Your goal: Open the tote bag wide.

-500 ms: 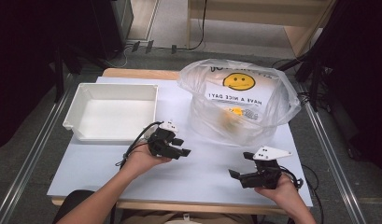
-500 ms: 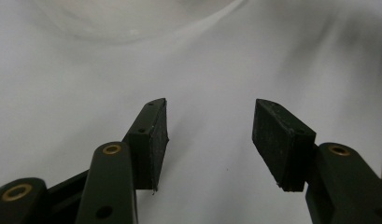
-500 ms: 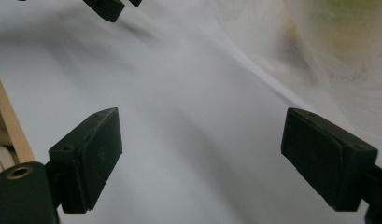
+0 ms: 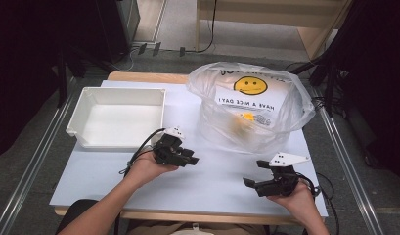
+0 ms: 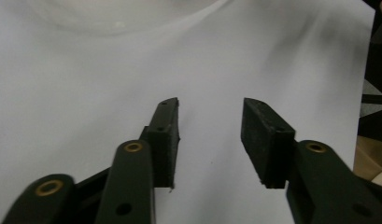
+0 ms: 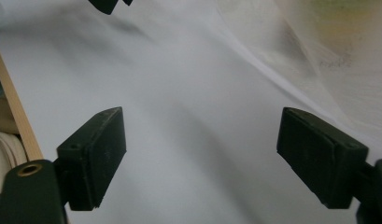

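A person sits at a white tabletop (image 4: 217,181), both forearms reaching in from the near edge, each hand holding a black two-jaw tool.

The left tool (image 4: 190,159) is held low over the middle of the tabletop, pointing right toward the bag. In the left gripper view its jaws stand partly apart with nothing between them, only bare white surface behind, and the bag's clear edge (image 5: 118,18) blurred at the top.

The right tool (image 4: 251,172) is held near the front right corner, a grey three-cornered plate on top, pointing left. In the right gripper view its jaws are spread wide and empty; the bag's crinkled plastic (image 6: 328,60) lies just beyond them at upper right.

The clear plastic bag (image 4: 251,105) sits on the far right part of the tabletop, near both tools and touching neither. It bears a yellow smiley face and the words "Have a nice day!", and something small and yellow (image 4: 246,116) shows inside.

An empty white plastic bin (image 4: 90,105) stands at the far left.
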